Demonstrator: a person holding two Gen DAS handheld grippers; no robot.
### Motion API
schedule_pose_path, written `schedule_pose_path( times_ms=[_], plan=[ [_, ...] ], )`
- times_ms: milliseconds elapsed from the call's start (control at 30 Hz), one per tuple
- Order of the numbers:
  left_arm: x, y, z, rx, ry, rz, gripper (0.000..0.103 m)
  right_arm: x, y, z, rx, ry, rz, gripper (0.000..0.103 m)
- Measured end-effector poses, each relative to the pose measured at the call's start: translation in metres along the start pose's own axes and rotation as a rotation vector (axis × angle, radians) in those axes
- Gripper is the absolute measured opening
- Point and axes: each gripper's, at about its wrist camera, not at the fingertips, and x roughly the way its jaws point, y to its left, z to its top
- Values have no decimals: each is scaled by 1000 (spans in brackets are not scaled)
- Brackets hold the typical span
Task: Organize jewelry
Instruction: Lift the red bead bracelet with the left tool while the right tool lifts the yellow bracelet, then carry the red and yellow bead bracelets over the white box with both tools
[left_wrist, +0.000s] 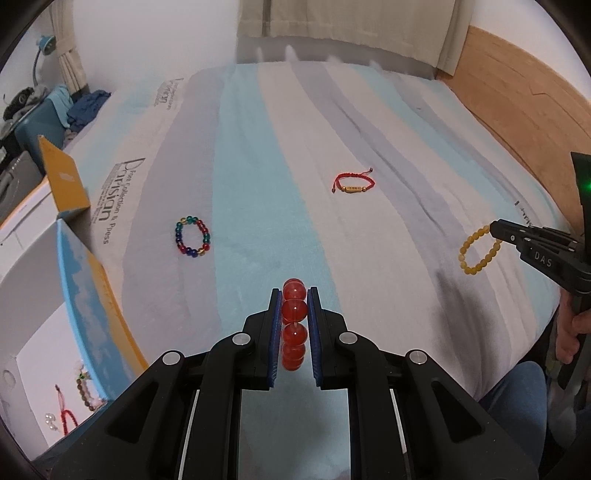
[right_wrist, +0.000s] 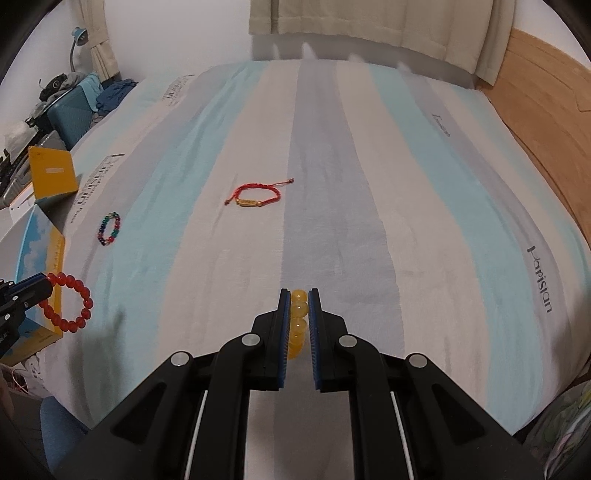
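Note:
My left gripper (left_wrist: 294, 295) is shut on a red bead bracelet (left_wrist: 294, 314) and holds it above the striped bed; it also shows in the right wrist view (right_wrist: 70, 306). My right gripper (right_wrist: 299, 295) is shut on a yellow bead bracelet (right_wrist: 297, 325), which hangs from it in the left wrist view (left_wrist: 476, 251). A multicoloured bead bracelet (left_wrist: 192, 236) and a red cord bracelet with a gold bar (left_wrist: 354, 182) lie on the bed. An open box (left_wrist: 44, 350) at the left holds several pieces of jewelry.
The box's blue and yellow wall (left_wrist: 96, 306) and raised yellow flap (left_wrist: 62, 177) stand at the bed's left edge. A wooden headboard (left_wrist: 517, 96) lies to the right. Clutter and a teal case (right_wrist: 70, 114) sit at the far left.

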Motion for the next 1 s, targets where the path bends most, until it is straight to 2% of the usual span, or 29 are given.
schedule_pose_path(
  times_ms=[500,1000],
  plan=[
    [-39,23,-22,-42,-36,31,13,-34,52,-5,-31,-41,44,9],
    [-98,96,-41,-154,-104,98,13,-54,154,14,-138,-76,140,9]
  ],
)
